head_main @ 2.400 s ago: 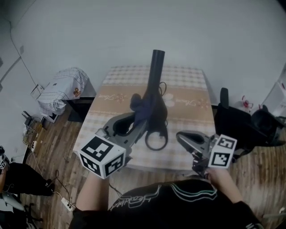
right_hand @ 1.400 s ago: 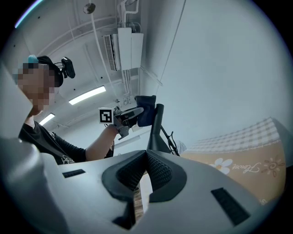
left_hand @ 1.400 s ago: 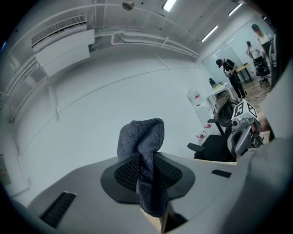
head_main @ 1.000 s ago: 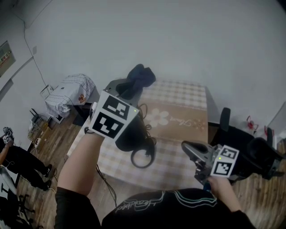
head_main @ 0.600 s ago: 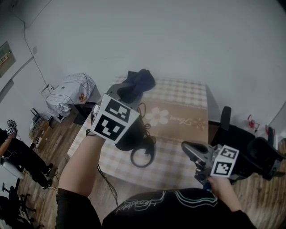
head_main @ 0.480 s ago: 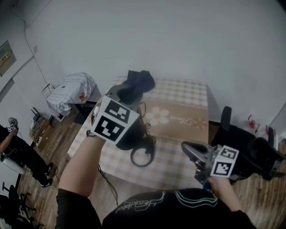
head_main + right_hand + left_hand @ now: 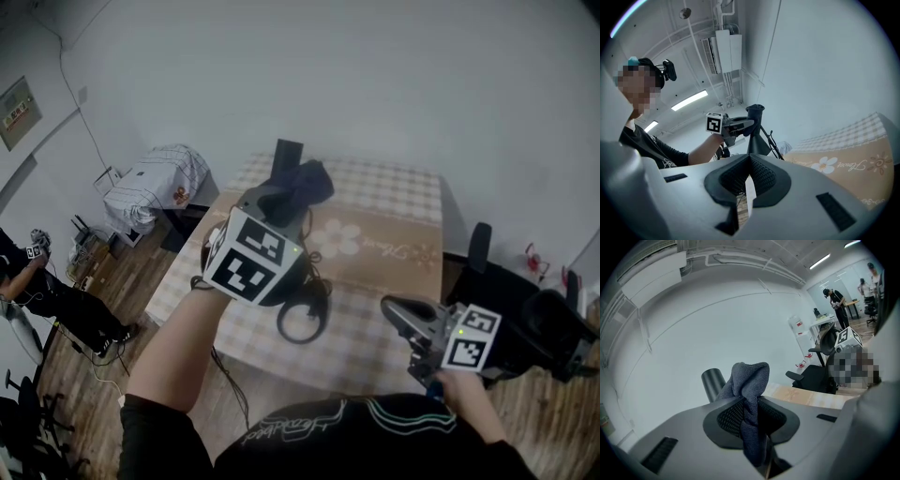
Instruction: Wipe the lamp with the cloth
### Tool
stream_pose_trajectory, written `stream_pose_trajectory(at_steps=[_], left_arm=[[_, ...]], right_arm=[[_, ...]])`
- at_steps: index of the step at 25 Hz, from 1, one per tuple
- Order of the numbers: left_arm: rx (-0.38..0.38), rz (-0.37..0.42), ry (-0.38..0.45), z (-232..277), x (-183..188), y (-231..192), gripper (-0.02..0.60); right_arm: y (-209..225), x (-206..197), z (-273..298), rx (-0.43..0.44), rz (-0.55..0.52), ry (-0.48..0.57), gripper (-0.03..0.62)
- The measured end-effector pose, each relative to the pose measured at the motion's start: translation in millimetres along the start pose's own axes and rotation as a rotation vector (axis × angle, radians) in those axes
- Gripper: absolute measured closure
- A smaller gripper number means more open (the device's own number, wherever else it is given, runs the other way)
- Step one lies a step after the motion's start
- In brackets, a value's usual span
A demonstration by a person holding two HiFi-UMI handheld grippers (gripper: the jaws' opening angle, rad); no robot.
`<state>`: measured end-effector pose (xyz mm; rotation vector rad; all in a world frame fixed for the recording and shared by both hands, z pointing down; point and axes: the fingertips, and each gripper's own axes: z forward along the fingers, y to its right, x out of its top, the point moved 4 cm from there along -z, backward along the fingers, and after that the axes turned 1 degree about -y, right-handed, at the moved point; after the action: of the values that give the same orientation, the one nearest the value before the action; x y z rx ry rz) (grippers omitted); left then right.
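Left gripper view: cloth [image 7: 750,378] pinched in left tool [image 7: 751,401], beside lamp [image 7: 712,383].

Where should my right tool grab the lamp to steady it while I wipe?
Probably the slim upright stem of the lamp, just under its head, coming from the person's right: the left tool with the cloth already takes the head from the left.

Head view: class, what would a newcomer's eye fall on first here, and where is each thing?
The left gripper, held high at the centre, pinches a dark cloth at the top of the black lamp. The lamp stands on a checked table. The right gripper hangs empty at lower right.
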<state>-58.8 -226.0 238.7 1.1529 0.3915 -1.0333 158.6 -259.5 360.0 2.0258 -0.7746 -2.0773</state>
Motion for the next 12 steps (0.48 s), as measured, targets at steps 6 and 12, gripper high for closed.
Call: stream_pose_trajectory(at_steps=[6, 12], left_arm=[[-0.005, -0.006, -0.034, 2, -9, 8, 0.509], [-0.015, -0.012, -0.063, 5, -20, 22, 0.509]], right_arm=[[1, -6, 0, 0.008, 0.013, -0.009, 0.583], [2, -12, -2, 0.015, 0.029, -0.021, 0.583]])
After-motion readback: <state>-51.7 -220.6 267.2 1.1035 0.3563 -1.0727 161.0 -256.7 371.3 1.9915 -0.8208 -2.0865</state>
